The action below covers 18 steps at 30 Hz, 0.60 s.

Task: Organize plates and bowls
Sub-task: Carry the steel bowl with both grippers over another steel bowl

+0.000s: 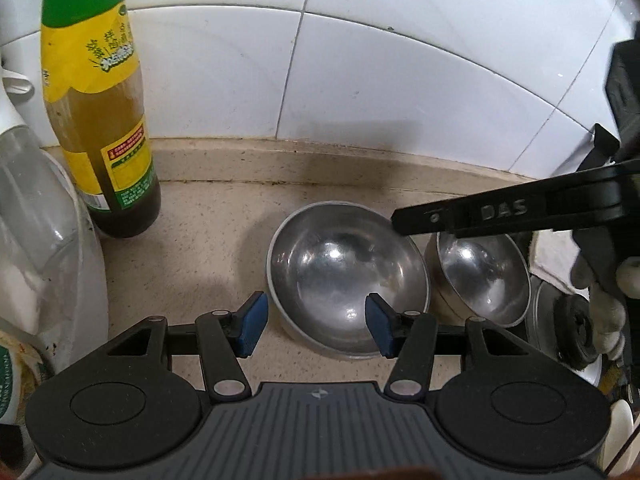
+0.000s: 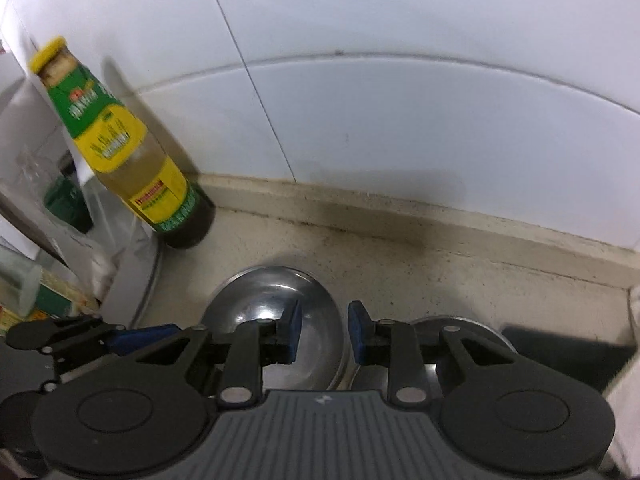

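Lettering "DAS" shows on the right gripper [image 1: 404, 222] where it reaches in above the far rims of two steel bowls. In the left wrist view the left gripper [image 1: 316, 326] has its fingers apart, straddling the near rim of the larger bowl [image 1: 344, 268] without pressing it; the smaller bowl [image 1: 480, 280] sits just right of them. Both are empty and shiny. Beyond the left finger stands a sauce bottle [image 1: 104, 120] (yellow-green label, print unreadable), dark liquid inside.

In the right wrist view the fingers stand narrowly apart, nothing between, over the larger bowl on the beige surface [image 2: 440, 280].
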Each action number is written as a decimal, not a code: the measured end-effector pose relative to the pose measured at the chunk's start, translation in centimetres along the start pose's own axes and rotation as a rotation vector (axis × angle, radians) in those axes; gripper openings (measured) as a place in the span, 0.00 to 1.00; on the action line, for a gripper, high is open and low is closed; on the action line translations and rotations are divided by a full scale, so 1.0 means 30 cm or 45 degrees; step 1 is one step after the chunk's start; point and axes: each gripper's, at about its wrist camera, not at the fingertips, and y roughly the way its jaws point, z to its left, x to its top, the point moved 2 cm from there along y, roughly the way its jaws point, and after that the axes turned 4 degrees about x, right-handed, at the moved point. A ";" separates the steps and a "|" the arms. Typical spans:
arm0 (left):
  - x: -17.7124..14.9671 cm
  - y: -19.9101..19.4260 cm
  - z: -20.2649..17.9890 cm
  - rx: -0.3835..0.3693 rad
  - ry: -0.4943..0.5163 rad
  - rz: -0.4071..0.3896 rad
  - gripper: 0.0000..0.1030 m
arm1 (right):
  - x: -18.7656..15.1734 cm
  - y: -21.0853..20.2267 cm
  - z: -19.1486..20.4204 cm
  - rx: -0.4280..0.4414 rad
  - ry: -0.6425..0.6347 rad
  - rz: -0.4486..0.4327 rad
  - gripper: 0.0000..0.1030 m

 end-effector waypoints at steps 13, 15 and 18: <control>-0.003 0.083 0.006 0.082 -0.064 0.046 0.45 | 0.023 0.136 -0.023 0.044 -0.109 0.156 0.20; -0.012 0.110 0.008 0.085 -0.068 0.065 0.43 | 0.024 0.152 -0.026 0.049 -0.102 0.173 0.20; -0.022 0.146 0.022 0.075 -0.094 0.101 0.34 | 0.019 0.171 -0.028 0.044 -0.099 0.203 0.19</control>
